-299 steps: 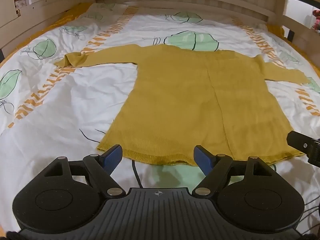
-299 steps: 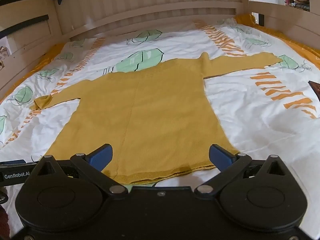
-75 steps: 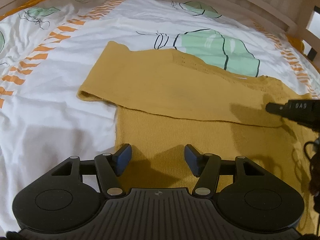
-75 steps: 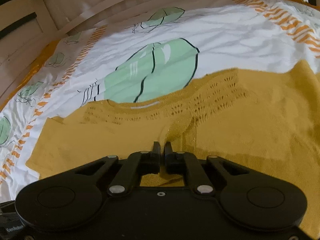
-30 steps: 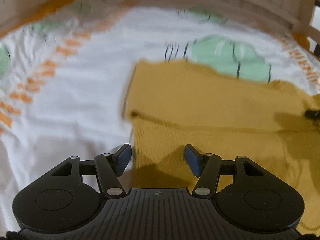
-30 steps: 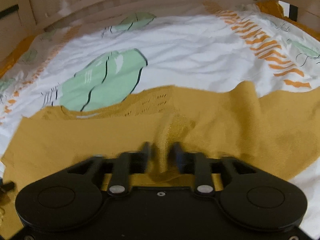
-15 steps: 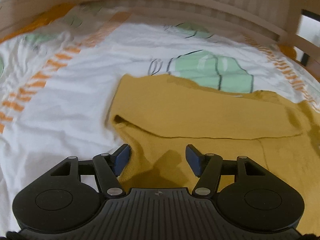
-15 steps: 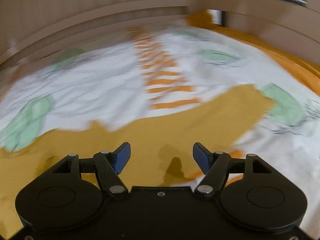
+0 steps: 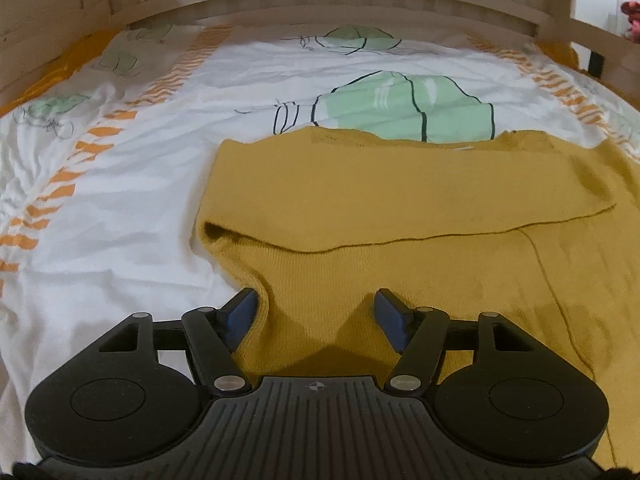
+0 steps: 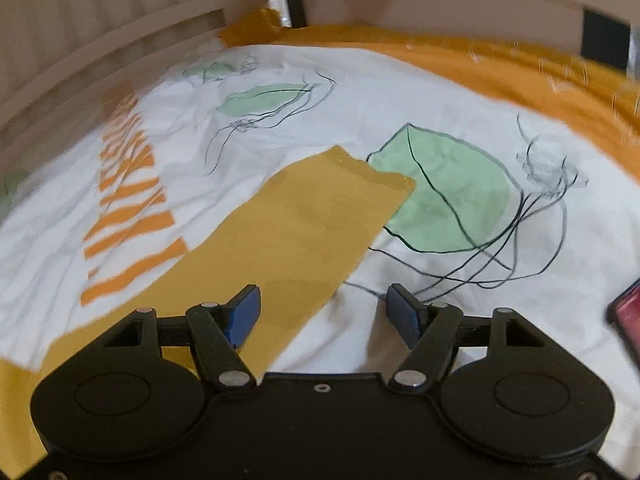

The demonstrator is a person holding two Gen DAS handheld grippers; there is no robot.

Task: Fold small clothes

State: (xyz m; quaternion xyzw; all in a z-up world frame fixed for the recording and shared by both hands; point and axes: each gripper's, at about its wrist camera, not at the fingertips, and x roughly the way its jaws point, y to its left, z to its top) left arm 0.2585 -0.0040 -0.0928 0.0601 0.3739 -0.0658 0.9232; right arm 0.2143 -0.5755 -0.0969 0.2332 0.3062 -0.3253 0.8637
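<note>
Just 1 sweater (image 9: 400,200); 2 grippers, left (image 9: 316,316) opening, right (image 10: 324,312) released.

Wooden slatted bed frame (image 9: 360,0) around leaf-printed white bedsheet (image 9: 120,200)

Pretty clearly a bedroom in someone's home. Everything sits on a bed (image 9: 120,208) with a wrinkly white duvet cover (image 9: 132,240) printed with green leaves and orange stripes, and an orange sheet (image 10: 520,76) peeks out along the far edge. Pale wooden slatted rails (image 9: 320,4) run round the bed's edges like a bunk or kid's bed frame. A mustard sweater (image 9: 400,216) lies spread out on top.
</note>
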